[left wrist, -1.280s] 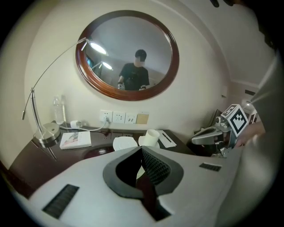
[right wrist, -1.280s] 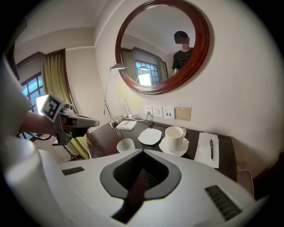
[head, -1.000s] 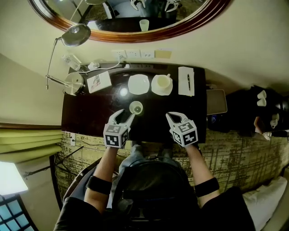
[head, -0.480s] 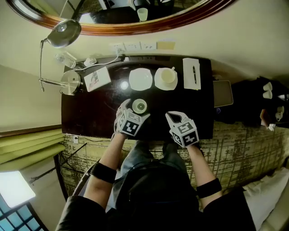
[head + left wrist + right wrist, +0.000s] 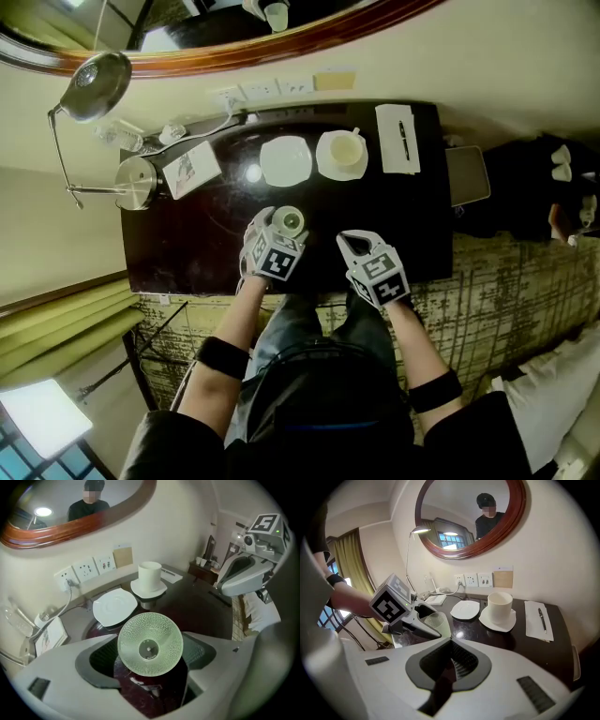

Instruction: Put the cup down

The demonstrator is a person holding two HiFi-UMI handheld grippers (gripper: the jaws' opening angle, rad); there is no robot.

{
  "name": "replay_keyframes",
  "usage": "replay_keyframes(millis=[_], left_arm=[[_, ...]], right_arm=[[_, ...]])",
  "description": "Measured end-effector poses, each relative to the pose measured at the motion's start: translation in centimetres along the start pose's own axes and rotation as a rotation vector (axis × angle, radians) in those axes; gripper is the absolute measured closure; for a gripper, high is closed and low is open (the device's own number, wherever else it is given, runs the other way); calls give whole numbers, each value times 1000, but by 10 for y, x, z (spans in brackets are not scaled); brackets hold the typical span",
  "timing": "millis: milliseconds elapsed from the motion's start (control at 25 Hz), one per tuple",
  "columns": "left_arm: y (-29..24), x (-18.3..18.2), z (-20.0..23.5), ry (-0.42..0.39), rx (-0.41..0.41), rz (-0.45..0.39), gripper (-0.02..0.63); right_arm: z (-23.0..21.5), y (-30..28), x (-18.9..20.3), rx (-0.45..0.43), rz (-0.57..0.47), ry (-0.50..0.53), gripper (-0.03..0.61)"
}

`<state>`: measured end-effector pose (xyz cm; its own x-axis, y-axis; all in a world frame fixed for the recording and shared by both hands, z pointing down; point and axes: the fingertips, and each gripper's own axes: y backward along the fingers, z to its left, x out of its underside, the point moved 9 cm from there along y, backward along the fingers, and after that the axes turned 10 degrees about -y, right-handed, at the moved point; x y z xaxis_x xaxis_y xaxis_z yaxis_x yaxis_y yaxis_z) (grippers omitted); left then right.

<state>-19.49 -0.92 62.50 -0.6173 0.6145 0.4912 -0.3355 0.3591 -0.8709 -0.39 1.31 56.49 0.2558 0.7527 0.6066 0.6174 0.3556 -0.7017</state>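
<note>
A pale green dimpled glass cup [image 5: 289,221] stands upright on the dark table [image 5: 183,239], near its front edge. My left gripper [image 5: 279,227] points steeply down over it with a jaw on each side. Its jaws have just spread wide and then been closing a little; in the left gripper view the cup [image 5: 150,644] sits between the pads with no firm press showing. My right gripper [image 5: 353,242] hovers shut and empty over the table's front edge, to the right of the cup. The right gripper view shows the cup [image 5: 437,620] inside the left gripper's jaws.
Behind the cup lie a white saucer [image 5: 286,160] and a white mug on a saucer [image 5: 343,151]. A notepad with a pen [image 5: 397,139] is at the back right, a card [image 5: 191,169] and a chrome lamp base [image 5: 137,175] at the back left. Wall sockets and a mirror are behind.
My left gripper has come down and forward with the cup, which now rests on the table. Its jaws stand wider round the cup than before. The right gripper sank slightly.
</note>
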Motion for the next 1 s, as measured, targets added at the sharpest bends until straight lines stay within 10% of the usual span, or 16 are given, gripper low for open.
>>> replay_keyframes(millis=[1000], left_arm=[[7,-102,102,-107,-88,-124,229]], right_arm=[[39,-38,-46,-66,-53,6,578]])
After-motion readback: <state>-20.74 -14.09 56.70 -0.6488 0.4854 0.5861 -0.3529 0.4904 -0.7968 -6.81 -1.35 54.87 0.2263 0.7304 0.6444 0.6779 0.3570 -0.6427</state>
